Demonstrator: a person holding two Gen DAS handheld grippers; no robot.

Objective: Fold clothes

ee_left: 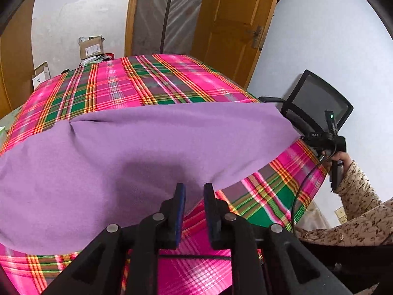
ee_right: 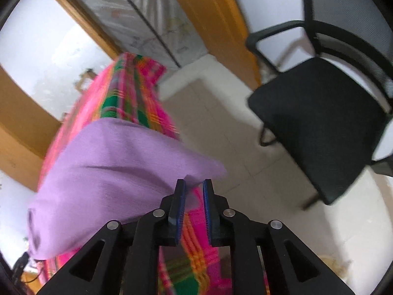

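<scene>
Purple cloth (ee_left: 122,152) lies spread on the counter, which wears a pink plaid cover (ee_left: 137,83). Nearest to the left wrist camera, the left tool (ee_left: 194,188) has its jaws a narrow way apart. The near edge of the purple cloth sits right at the tips, but the pads do not press on it. In the right wrist view, the right tool (ee_right: 194,184) is also a little open. A corner of the purple cloth lies at its tips, and no pad squeezes it.

The purple cloth looks like one smooth, wide layer with a small wrinkle on its far left side. So I think one fold has just been laid down, and more folds are left to make it small and neat.

Past the purple cloth, at the far left of the counter, stand a cardboard box (ee_left: 90,47) and a smaller white box (ee_left: 41,75). What is in them I cannot tell. Off the right side of the purple cloth stands a black chair (ee_right: 319,113) on the tile floor, with nothing on its seat.
</scene>
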